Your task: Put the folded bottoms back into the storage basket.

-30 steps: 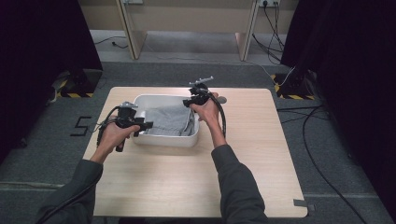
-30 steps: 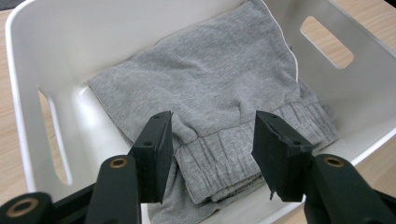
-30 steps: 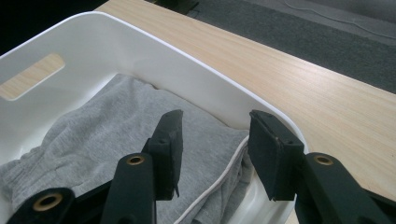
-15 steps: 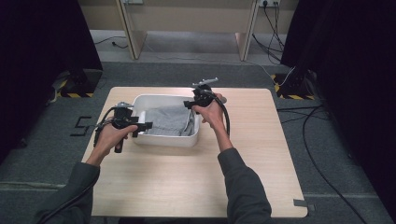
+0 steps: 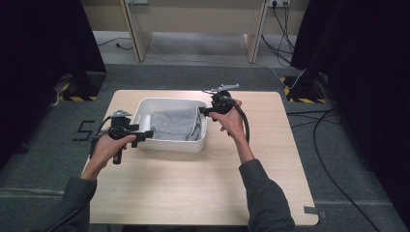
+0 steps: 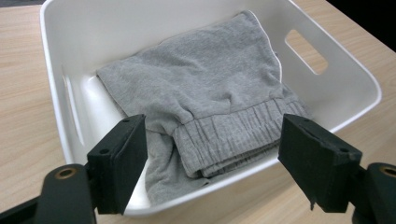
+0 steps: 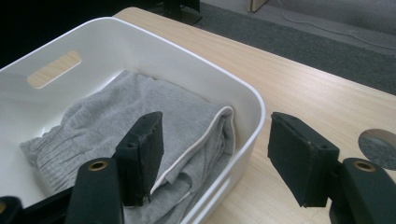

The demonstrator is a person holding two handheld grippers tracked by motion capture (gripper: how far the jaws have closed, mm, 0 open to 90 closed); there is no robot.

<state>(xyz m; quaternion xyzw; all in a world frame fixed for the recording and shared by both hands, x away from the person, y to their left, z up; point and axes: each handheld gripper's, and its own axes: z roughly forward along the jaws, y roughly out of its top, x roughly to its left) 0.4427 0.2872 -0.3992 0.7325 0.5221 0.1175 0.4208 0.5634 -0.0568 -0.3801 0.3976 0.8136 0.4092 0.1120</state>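
Evidently the placing was over: both sets of jaws had just been opening, and nothing lay between them. The left gripper stood wide open at the near left corner of the white bin, its pads clear of the rim. The right gripper, also parted and empty, had drawn back from over the bin to its right edge, astride the wall there. The folded grey shorts rested inside the bin, waistband toward the left gripper, released by both. I judged that only withdrawing the hands remained.
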